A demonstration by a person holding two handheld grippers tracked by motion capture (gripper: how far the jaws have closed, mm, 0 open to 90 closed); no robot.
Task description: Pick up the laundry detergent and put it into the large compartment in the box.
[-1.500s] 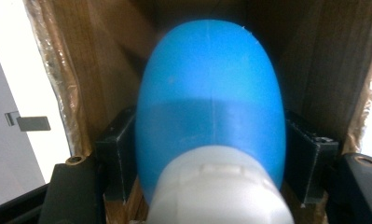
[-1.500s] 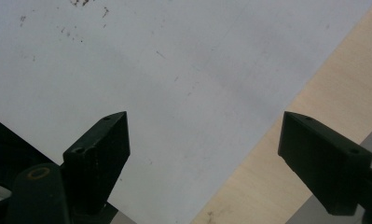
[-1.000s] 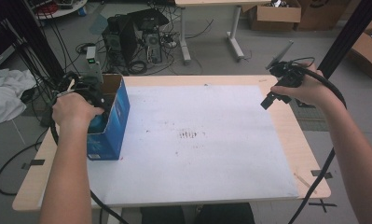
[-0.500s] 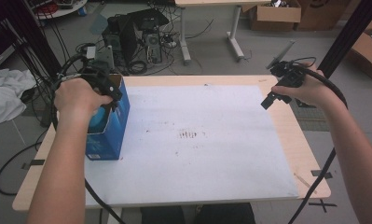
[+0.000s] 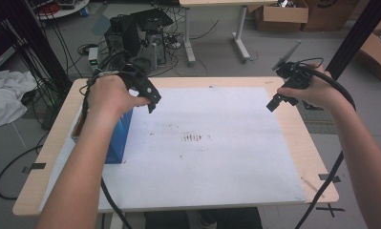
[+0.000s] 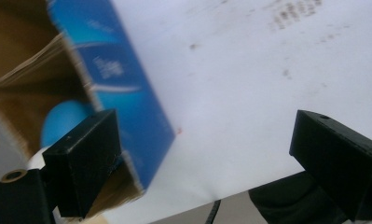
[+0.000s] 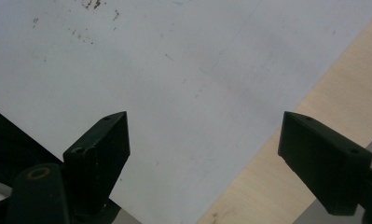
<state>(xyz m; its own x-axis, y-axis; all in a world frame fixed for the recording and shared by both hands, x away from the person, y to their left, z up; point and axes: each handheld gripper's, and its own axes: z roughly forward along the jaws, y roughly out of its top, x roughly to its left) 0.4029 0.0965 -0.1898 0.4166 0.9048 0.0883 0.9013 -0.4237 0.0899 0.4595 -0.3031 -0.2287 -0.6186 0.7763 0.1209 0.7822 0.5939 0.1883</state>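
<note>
While the left gripper (image 5: 151,98) hangs in the air above the white sheet (image 5: 216,157), the blue box (image 5: 115,138) sits below and to its left, at the sheet's left edge on the table (image 5: 312,152). No contact: box and tool are apart. In the left gripper view the jaws stand wide with nothing between them; they have just been opening. That view looks past one jaw into the box's open brown inside, where a blue round item (image 6: 65,123) lies; can't tell what it is. Box stands upright, open top up. Right gripper (image 5: 277,101) is held at the sheet's far right corner, well apart from the box, jaws spread wide, empty, over sheet and bare wood.
</note>
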